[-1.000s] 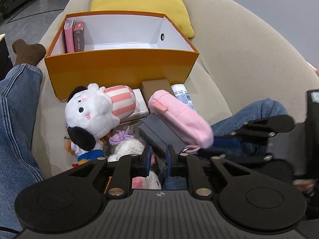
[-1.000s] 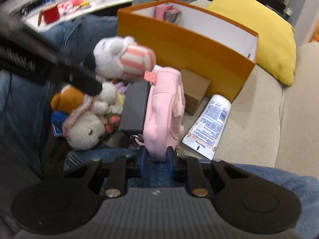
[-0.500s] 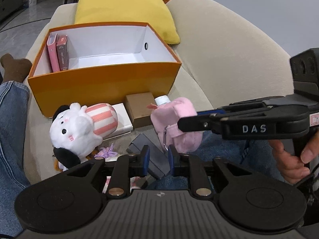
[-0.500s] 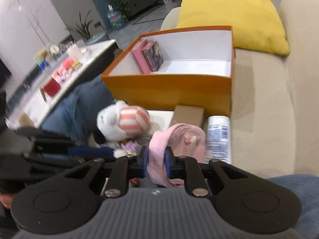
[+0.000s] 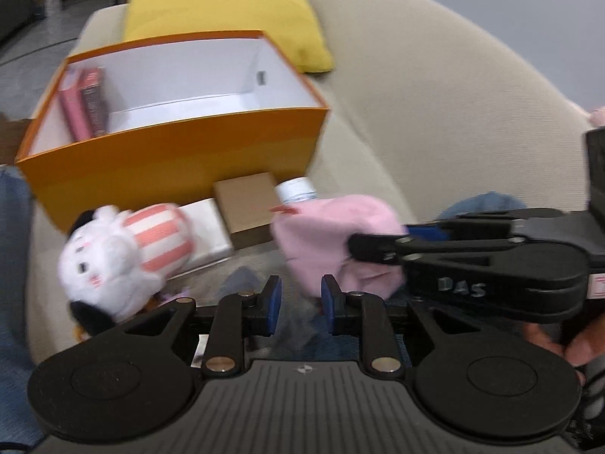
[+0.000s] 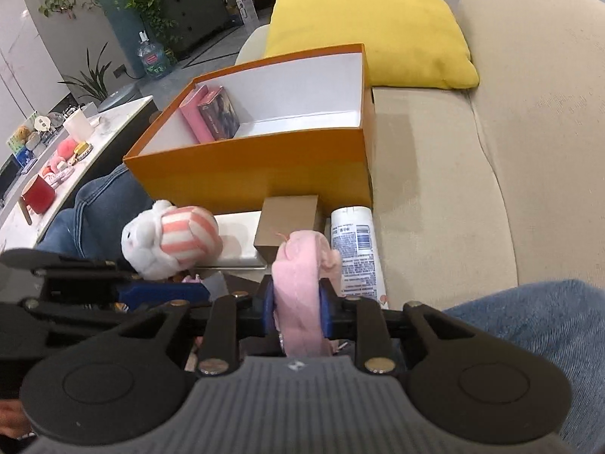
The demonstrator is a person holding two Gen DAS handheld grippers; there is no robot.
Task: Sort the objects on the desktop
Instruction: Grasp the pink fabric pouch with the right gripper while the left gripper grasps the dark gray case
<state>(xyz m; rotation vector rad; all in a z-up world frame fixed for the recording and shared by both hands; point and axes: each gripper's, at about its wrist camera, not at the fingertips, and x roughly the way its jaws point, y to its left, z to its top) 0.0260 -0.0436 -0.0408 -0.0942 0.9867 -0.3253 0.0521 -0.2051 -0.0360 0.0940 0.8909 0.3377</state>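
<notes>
A soft pink pouch (image 6: 298, 265) stands on edge between the pads of my right gripper (image 6: 297, 302), which is shut on it; the jaws are easing open slightly. In the left wrist view the pouch (image 5: 332, 234) hangs from the right gripper's fingers (image 5: 378, 249) just above my left gripper (image 5: 298, 299). The left jaws are opening, with nothing between them. Behind stands the orange box (image 6: 245, 166), open-topped and white inside, with two books (image 6: 211, 117) upright at its left end.
A white plush in a pink-striped top (image 6: 170, 242), a flat white box (image 6: 238, 242), a brown carton (image 6: 289, 219) and a lotion tube (image 6: 353, 249) lie before the orange box on the beige sofa. A yellow cushion (image 6: 370, 26) sits behind. Denim-clad legs (image 6: 529, 325) flank the pile.
My right gripper has rolled level and lifted a little with the pink pouch. The left gripper's jaws have widened, and the dark case is no longer in front of them.
</notes>
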